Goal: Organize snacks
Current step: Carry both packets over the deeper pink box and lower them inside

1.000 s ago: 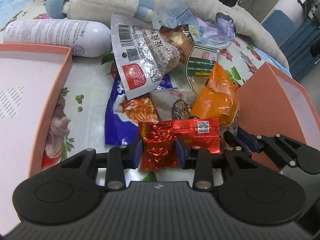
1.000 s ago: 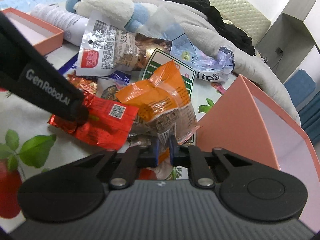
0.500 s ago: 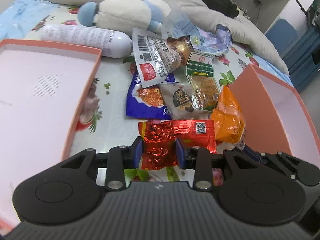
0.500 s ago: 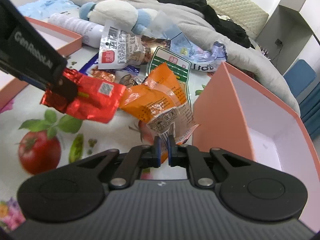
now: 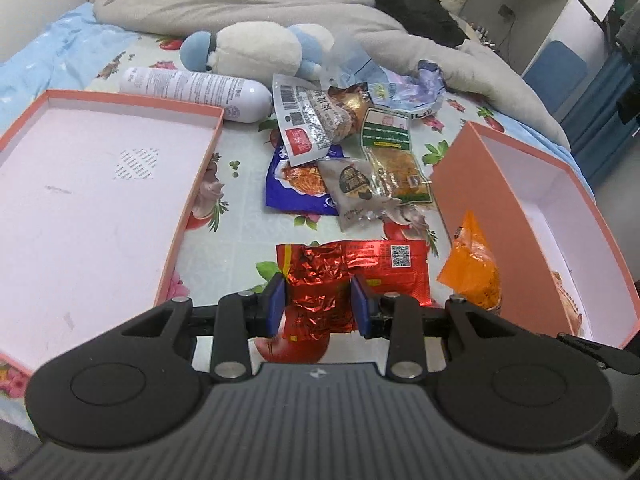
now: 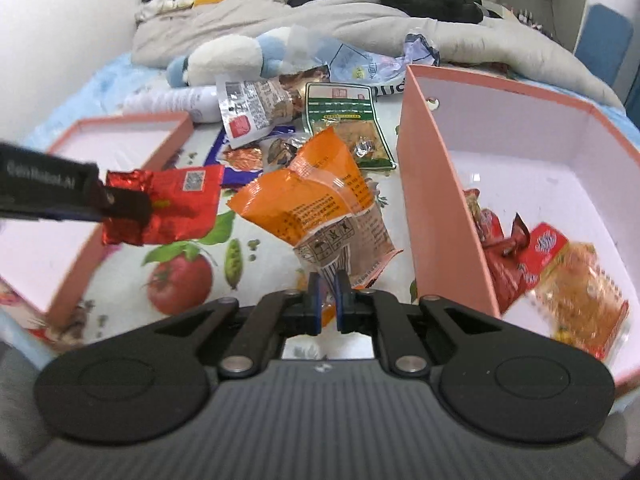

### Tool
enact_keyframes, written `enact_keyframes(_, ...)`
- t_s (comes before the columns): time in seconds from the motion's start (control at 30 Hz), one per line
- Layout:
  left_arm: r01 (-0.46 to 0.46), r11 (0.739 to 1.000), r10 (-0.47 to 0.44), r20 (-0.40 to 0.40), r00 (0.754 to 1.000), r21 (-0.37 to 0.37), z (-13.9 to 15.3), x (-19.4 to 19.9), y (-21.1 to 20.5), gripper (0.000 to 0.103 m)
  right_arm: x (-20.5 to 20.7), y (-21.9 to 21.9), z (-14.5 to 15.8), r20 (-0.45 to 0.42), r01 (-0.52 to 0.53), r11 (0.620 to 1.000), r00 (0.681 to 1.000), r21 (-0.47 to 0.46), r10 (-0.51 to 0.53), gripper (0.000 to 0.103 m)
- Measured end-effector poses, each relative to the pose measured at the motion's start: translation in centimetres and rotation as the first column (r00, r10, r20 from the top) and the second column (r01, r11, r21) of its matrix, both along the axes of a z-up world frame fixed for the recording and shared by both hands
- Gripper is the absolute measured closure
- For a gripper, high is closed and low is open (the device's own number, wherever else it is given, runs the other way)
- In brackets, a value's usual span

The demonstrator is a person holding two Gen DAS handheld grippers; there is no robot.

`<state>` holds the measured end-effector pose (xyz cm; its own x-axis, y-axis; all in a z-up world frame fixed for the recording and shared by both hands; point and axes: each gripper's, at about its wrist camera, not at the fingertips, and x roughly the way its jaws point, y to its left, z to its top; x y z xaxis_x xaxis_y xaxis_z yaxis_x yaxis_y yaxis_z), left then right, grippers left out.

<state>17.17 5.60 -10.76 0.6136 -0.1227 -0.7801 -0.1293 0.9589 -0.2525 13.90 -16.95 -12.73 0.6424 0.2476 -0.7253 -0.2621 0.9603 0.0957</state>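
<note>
The shallow lid [image 5: 100, 184] lies on the left, the deep box [image 5: 532, 216] on the right, with the snack pile [image 5: 344, 160] between them, toward the back. The bottle [image 5: 196, 94] lies behind the lid, the plush toy [image 5: 256, 52] behind the bottle, and the blanket [image 5: 248, 4] behind that. Nearer, the foil packet [image 5: 352, 268] hangs between lid and box in the left gripper [image 5: 319, 307]; just right of it, beside the box wall, the chip bag [image 6: 316, 208] hangs in the right gripper [image 6: 328, 300]. Two packets [image 6: 560, 280] lie in the box
</note>
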Motion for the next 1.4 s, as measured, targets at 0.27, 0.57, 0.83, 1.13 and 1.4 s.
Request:
enact_keyframes(0.27,-0.003,1.0,0.003,0.041,0.999,-0.009,2.2,-3.1,-0.8,0.063,-2.1,-2.5,2.4,0.003,0.021,0.993,1.0,0.12,-0.022,0.094)
enact_keyframes(0.57,0.036,0.997,-0.042,0.103,0.994,0.066,6.6,-6.2,-1.9,0.063,-5.6,-4.9,6.2,0.028,0.021,0.972,0.999,0.233,-0.029,0.094)
enact_keyframes(0.83,0.083,0.994,-0.093,0.136,0.986,0.075,9.2,-8.2,-3.9,0.063,-8.6,-8.2,8.8,0.062,0.06,0.956,0.995,0.285,-0.081,0.094)
enact_keyframes(1.13,0.149,0.989,-0.15,0.172,0.974,0.018,10.3,-8.4,-8.4,0.063,-11.2,-13.1,9.3,0.08,0.146,0.952,0.982,0.269,-0.174,0.094)
enact_keyframes(1.4,0.243,0.97,-0.238,0.171,0.956,-0.007,10.0,-7.2,-14.3,0.063,-11.5,-15.9,9.4,0.079,0.193,0.945,0.972,0.264,-0.22,0.094)
